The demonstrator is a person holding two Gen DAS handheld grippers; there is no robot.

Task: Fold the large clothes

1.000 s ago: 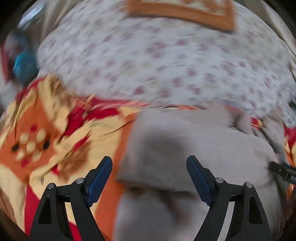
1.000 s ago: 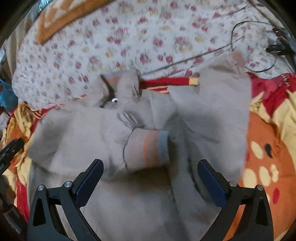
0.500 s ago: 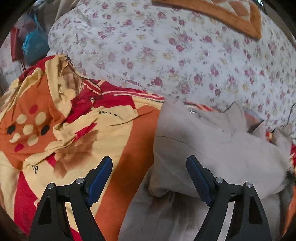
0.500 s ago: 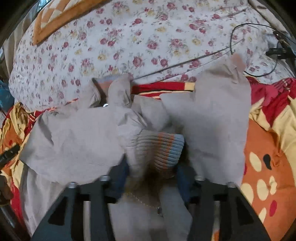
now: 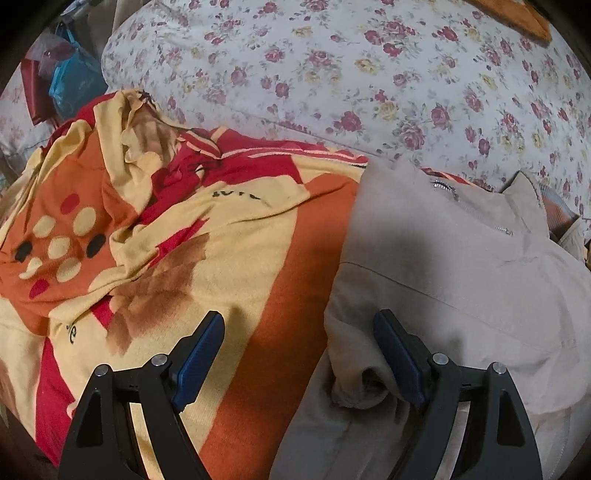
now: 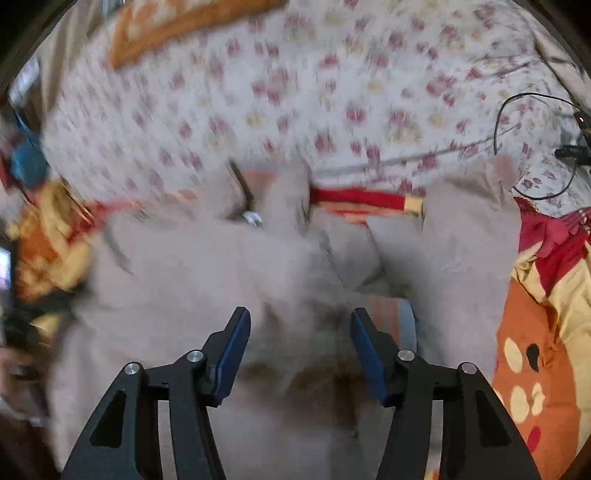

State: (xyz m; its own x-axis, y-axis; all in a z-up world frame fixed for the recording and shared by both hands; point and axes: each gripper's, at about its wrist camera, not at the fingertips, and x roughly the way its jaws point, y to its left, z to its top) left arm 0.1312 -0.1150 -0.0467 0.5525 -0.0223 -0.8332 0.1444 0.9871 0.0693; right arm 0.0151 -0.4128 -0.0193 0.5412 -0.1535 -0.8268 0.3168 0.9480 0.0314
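Observation:
A large beige zip jacket (image 5: 461, 266) lies on an orange, yellow and red blanket (image 5: 207, 243) on a bed. My left gripper (image 5: 299, 343) is open and empty at the jacket's left folded edge, with its right finger (image 5: 397, 350) against the cloth. In the blurred right wrist view the jacket (image 6: 207, 280) spreads across the middle, its sleeve with the striped cuff (image 6: 391, 314) folded over the body. My right gripper (image 6: 299, 339) stands partly open over the sleeve cloth near that cuff.
A floral bedsheet (image 5: 369, 74) covers the far bed. An orange patterned pillow (image 6: 177, 26) lies at the back. Black cables (image 6: 535, 147) lie on the sheet at the right. Blue and red bags (image 5: 62, 81) sit off the bed's left end.
My right gripper closed on the striped cuff half a second ago and has now opened again, moving quickly. My left gripper has drawn closer to the jacket's left edge.

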